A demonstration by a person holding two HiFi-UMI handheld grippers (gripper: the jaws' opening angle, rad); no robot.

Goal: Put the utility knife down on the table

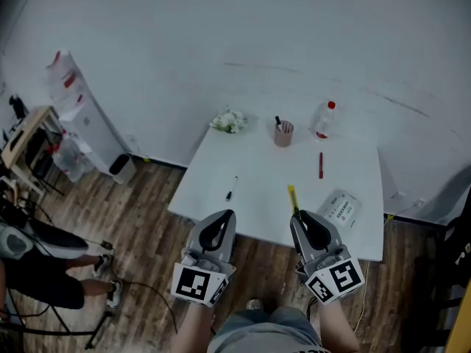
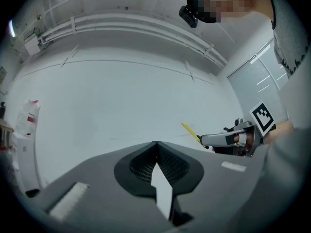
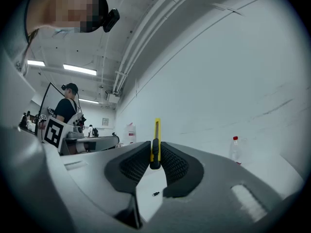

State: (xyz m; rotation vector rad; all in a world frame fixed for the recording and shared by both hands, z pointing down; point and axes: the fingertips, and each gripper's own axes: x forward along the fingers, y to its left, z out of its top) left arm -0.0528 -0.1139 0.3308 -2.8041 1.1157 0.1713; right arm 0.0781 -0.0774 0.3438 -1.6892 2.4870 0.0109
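My right gripper [image 1: 298, 216] is shut on a yellow utility knife [image 1: 292, 197], held above the near edge of the white table [image 1: 257, 197]. In the right gripper view the knife [image 3: 156, 144] stands upright between the two dark pads, its yellow end poking above them. My left gripper [image 1: 224, 217] hovers beside it over the table's near edge, shut with nothing in it; in the left gripper view its pads [image 2: 156, 144] meet at the tips. That view also shows the right gripper [image 2: 228, 140] with the yellow knife [image 2: 190, 131] sticking out.
On the table lie a black pen [image 1: 231, 190], a red pen [image 1: 320, 165], a packet [image 1: 340, 208], a brown cup [image 1: 283, 133] with pens, a clear bottle [image 1: 324, 119] with a red cap and a white flower bunch [image 1: 229, 120]. A person [image 1: 29, 263] sits at left.
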